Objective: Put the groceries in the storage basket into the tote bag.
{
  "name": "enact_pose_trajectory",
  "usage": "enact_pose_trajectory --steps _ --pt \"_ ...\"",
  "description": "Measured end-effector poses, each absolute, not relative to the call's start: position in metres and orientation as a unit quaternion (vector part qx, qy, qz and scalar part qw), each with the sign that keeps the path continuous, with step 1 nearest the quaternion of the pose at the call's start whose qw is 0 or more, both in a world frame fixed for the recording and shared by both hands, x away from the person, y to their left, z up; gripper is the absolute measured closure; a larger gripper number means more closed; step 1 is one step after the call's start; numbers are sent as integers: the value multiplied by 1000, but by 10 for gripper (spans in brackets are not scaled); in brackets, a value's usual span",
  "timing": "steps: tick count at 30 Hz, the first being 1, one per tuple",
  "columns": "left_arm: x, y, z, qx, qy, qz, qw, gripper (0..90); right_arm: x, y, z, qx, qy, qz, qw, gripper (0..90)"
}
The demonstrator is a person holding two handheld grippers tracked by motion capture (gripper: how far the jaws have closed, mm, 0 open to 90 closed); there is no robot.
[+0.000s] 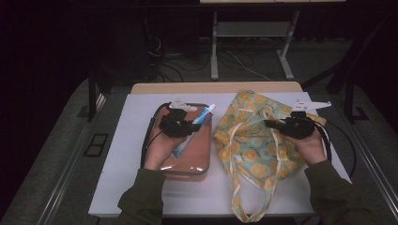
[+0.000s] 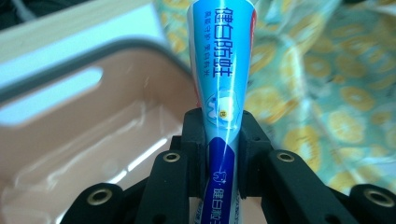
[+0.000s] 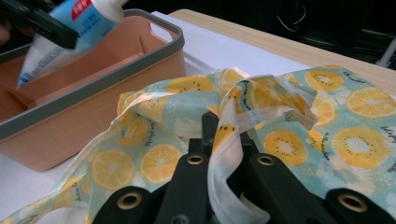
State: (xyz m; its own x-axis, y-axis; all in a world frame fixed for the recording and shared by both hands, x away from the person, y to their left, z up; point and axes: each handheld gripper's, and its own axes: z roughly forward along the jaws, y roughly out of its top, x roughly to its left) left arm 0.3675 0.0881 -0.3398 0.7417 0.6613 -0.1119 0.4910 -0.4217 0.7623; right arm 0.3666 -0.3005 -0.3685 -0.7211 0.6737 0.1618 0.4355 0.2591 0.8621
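Note:
A blue and white toothpaste tube (image 1: 195, 127) is lifted over the pink basket (image 1: 202, 154), its cap pointing toward the bag. My left gripper (image 1: 187, 125) is shut on the toothpaste tube (image 2: 224, 107), both black jaws pressing its sides. The cloth bag (image 1: 253, 140) with a lemon print lies on the white table top to the right of the basket. My right gripper (image 1: 274, 124) is shut on the bag's rim and a pale handle strap (image 3: 229, 135), holding the fabric raised. In the right gripper view the tube (image 3: 65, 32) hangs above the basket (image 3: 93, 88) at upper left.
The basket has a grey rim (image 2: 84, 60) and looks bare inside. A long bag strap (image 1: 244, 201) trails toward the table's front edge. The white table top (image 1: 122, 154) has a wooden strip (image 1: 216, 87) along its far side. Cables and stand legs (image 1: 216, 51) lie on the floor beyond.

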Motion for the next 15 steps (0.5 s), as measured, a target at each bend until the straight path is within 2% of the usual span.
enact_pose_trajectory --steps 6,15 --pt "360 65 -323 830 315 89 451 760 366 -302 -367 354 783 497 122 893" --pt "345 5 -320 836 259 51 481 760 366 -303 -367 354 783 497 123 894"
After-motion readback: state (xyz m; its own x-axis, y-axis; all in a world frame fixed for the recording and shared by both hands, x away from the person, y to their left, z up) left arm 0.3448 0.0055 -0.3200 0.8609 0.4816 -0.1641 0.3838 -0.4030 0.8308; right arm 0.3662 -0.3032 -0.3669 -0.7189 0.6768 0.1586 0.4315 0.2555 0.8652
